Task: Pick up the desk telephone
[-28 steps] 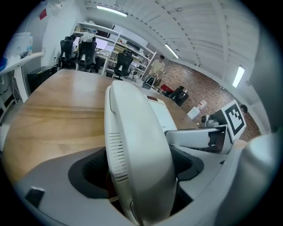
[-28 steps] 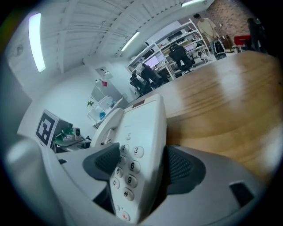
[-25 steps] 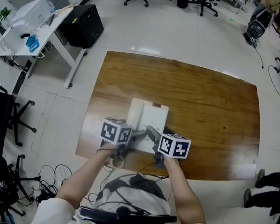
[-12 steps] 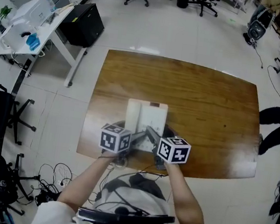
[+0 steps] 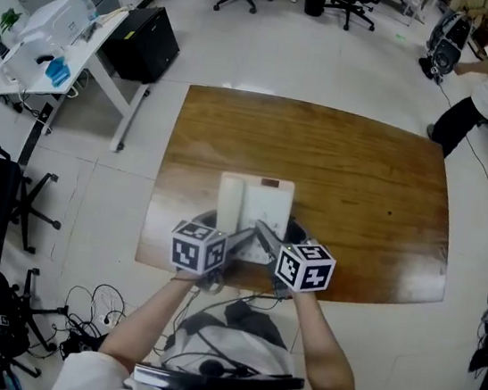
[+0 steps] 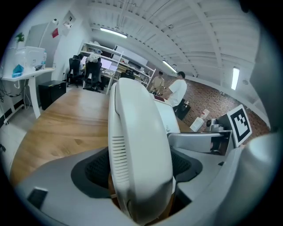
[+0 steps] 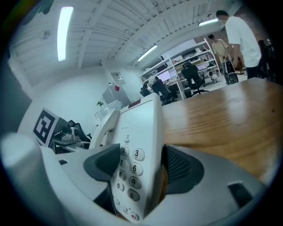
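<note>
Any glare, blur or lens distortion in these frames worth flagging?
Head view: sharp, pale glare on the table near its right edge, straight lines bowed. Left gripper view: heavy fisheye, dark corners, telephone looms large. Right gripper view: ceiling light blown out, telephone keys slightly soft.

I'm looking at one wooden table: brown top w/ clear grain, glossy (light glares off the near right corner). The corners are rounded, and the far edge looks bowed through the wide lens. It stands on a pale tiled floor. The only item I can see over the top is a white desk phone, at the near edge, a bit left of centre. The handset is on its left side and the keypad on its right. In both gripper views the phone looks tipped vs. the wood. I can't tell if its base touches the top.
</note>
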